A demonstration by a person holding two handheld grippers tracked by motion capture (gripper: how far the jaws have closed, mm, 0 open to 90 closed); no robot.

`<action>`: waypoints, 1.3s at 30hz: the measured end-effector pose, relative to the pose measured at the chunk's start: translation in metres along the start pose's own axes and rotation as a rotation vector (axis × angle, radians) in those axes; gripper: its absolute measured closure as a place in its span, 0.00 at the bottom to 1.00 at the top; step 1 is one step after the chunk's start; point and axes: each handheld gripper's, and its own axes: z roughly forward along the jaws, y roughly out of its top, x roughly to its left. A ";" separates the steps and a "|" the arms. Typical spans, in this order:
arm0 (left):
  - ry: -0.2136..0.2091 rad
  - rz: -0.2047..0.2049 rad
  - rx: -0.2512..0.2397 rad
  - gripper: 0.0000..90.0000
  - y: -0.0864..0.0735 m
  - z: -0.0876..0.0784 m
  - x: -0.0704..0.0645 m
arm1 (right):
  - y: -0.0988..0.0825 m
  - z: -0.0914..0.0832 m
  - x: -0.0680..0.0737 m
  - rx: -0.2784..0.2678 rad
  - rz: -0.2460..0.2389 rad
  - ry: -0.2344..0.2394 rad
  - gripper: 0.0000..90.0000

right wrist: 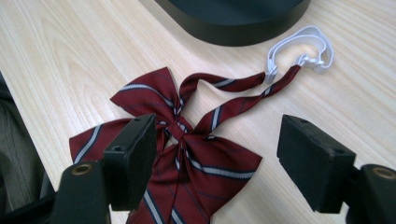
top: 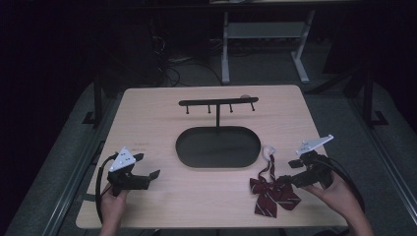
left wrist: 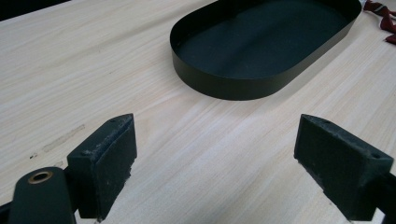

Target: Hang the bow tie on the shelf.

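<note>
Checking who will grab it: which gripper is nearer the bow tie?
Right. The right gripper is open over the bow tie; the left gripper is across the table.

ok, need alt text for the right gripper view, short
A dark red bow tie with grey-white stripes lies flat on a light wood table, between the open black jaws of the right hand-held gripper. Its two straps run up to a white elastic loop beside the rim of a black oval tray.
</note>
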 end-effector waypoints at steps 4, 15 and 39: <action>0.000 -0.001 -0.002 0.14 0.000 0.000 0.000 | 0.008 0.000 -0.001 0.008 -0.007 -0.003 0.33; 0.000 0.006 -0.003 0.14 0.000 0.001 0.000 | 0.030 0.004 -0.007 0.023 -0.013 -0.010 0.36; 0.000 -0.006 -0.008 0.14 0.000 0.000 0.000 | 0.062 0.036 -0.041 0.117 0.048 -0.038 0.52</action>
